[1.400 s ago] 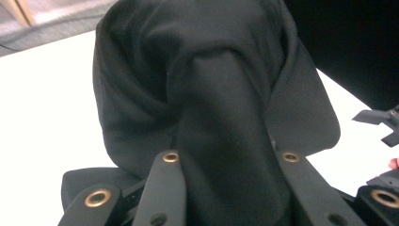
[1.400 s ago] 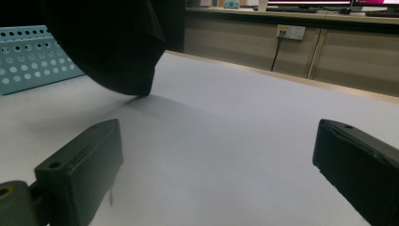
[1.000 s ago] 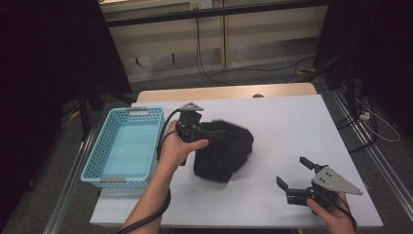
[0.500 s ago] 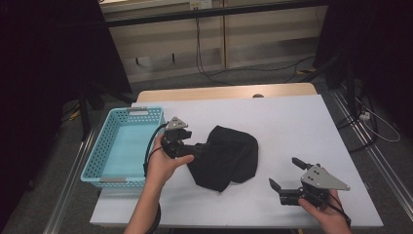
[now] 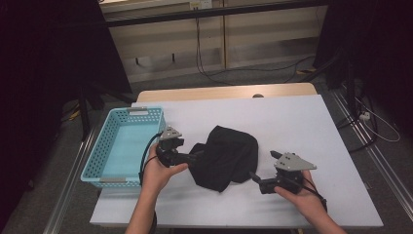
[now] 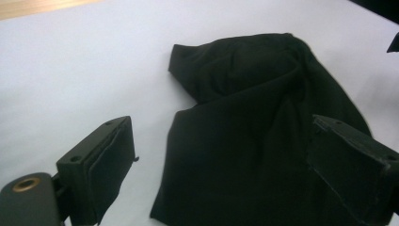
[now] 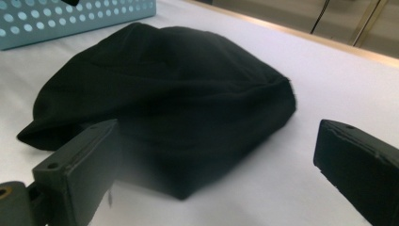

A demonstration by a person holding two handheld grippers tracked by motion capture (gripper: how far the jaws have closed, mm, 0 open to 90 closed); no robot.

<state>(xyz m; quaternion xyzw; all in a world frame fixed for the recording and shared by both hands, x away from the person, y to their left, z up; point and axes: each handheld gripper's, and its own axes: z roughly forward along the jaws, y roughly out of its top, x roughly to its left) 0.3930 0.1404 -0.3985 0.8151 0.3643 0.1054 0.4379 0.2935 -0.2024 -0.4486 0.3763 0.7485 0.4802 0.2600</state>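
A crumpled black cloth (image 5: 226, 158) lies on the white table (image 5: 302, 122), near its middle. My left gripper (image 5: 195, 152) comes in from the cloth's left edge, held low, and is open. In the left gripper view the cloth (image 6: 254, 108) spreads between and beyond the wide-apart jaws of the left gripper (image 6: 226, 174). My right gripper (image 5: 264, 165) is open too, at the cloth's right edge and pointing left at it. In the right gripper view the cloth (image 7: 164, 94) is heaped just ahead of the right gripper (image 7: 219, 160), with its near corner between the jaws.
A light-blue perforated basket (image 5: 100, 153) stands empty at the table's left side, just behind the left hand; its wall (image 7: 70, 16) shows beyond the cloth. Bare table stretches to the right and far side. Cables lie on the floor beyond the wooden far edge (image 5: 224, 92).
The left gripper has drawn back to the left and nearer the front edge, and the cloth has shifted and settled flatter. The right gripper has moved left, up to the cloth.
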